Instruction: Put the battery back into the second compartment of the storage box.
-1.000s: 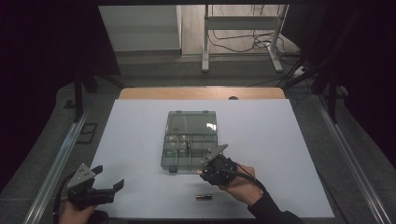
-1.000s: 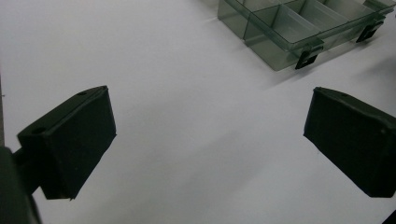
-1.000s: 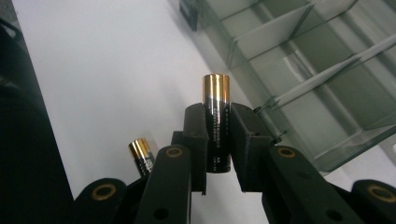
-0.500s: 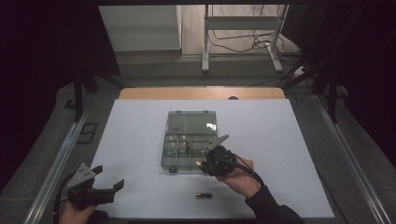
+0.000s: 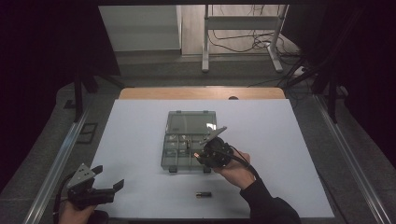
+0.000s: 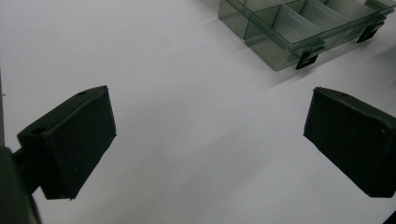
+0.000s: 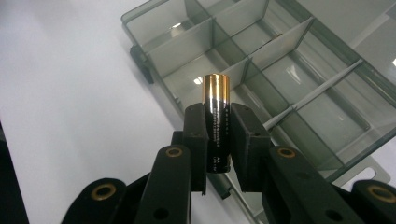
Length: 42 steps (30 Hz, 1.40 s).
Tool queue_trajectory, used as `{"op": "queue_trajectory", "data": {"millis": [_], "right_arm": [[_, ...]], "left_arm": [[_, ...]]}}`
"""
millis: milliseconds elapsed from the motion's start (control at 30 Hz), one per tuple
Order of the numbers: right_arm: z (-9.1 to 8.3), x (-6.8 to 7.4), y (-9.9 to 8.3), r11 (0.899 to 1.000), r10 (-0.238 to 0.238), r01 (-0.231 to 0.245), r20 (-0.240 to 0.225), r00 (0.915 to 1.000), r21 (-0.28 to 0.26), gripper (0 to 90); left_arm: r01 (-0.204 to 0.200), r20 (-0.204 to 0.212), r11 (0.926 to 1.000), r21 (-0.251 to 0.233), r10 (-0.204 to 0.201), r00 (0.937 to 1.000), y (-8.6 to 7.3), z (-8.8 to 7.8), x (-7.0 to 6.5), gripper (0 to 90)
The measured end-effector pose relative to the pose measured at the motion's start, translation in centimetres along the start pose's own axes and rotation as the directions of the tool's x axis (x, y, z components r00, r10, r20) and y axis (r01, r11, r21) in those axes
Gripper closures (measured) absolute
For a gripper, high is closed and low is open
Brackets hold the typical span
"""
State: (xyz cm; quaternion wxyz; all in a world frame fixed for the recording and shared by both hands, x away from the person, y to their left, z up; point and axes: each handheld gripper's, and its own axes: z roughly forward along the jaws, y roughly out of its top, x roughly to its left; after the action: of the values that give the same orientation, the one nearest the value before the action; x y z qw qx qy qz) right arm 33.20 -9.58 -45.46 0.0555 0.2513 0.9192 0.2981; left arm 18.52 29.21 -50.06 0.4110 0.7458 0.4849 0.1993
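We see a clear compartmented box lying open mid-table, its lid flat on the far side and small items, too tiny to name, in a middle cell. Our right gripper clamps a black-and-gold battery upright above the box's near-right compartments. A second battery lies on the white table near the front edge, and our left gripper gapes wide and empty over bare surface at the near-left corner, dark floor around.

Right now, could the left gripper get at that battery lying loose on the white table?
Probably yes: the left gripper is open, holds nothing, and bare white table lies between it and the loose battery.
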Motion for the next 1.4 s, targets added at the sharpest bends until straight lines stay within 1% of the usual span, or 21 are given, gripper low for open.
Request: {"op": "queue_trajectory", "data": {"millis": [133,267,367,567,833,967,1033,1233,1400], "right_arm": [[0.1,-0.3,0.4,1.000,0.014,-0.014,0.002,0.9999,-0.002,77.7],[0.3,-1.0,1.3,0.999,0.037,-0.037,0.001,0.9993,-0.014,77.7],[0.4,-1.2,1.6,0.999,0.042,-0.042,0.001,0.9991,-0.013,77.6],[1.2,-1.8,3.0,0.997,0.068,-0.068,0.002,0.9977,-0.021,77.6],[2.2,-2.4,4.3,0.995,0.097,-0.097,0.021,0.9951,-0.013,77.6],[2.9,-2.8,4.8,0.993,0.114,-0.114,0.015,0.9933,-0.010,77.6],[3.2,-2.9,5.1,0.993,0.115,-0.115,0.024,0.9931,-0.003,77.6],[4.0,-2.9,6.0,0.992,0.124,-0.124,0.028,0.9919,-0.001,77.6],[4.9,-2.9,6.8,0.991,0.133,-0.133,0.046,0.9901,0.010,77.5]], "left_arm": [[0.001,0.001,1.0000,0.000,-0.001,1.0000,0.0,0.0,0.0,2.6],[0.001,0.001,1.0000,0.000,-0.001,1.0000,0.0,0.0,0.0,2.6],[0.002,0.001,1.0000,-0.001,-0.002,1.0000,0.0,0.0,0.0,2.6],[-0.001,0.002,1.0000,-0.001,0.001,1.0000,0.0,0.0,0.0,2.5],[0.000,0.005,1.0000,-0.003,0.000,1.0000,0.0,0.0,0.0,2.5],[-0.001,0.005,1.0000,-0.004,0.001,1.0000,0.0,0.0,0.0,2.6],[-0.001,0.006,1.0000,-0.004,0.001,1.0000,0.0,0.0,0.0,2.6],[-0.002,0.007,1.0000,-0.005,0.002,1.0000,0.0,0.0,0.0,2.5],[-0.004,0.007,1.0000,-0.005,0.004,1.0000,0.0,0.0,0.0,2.5]]}}
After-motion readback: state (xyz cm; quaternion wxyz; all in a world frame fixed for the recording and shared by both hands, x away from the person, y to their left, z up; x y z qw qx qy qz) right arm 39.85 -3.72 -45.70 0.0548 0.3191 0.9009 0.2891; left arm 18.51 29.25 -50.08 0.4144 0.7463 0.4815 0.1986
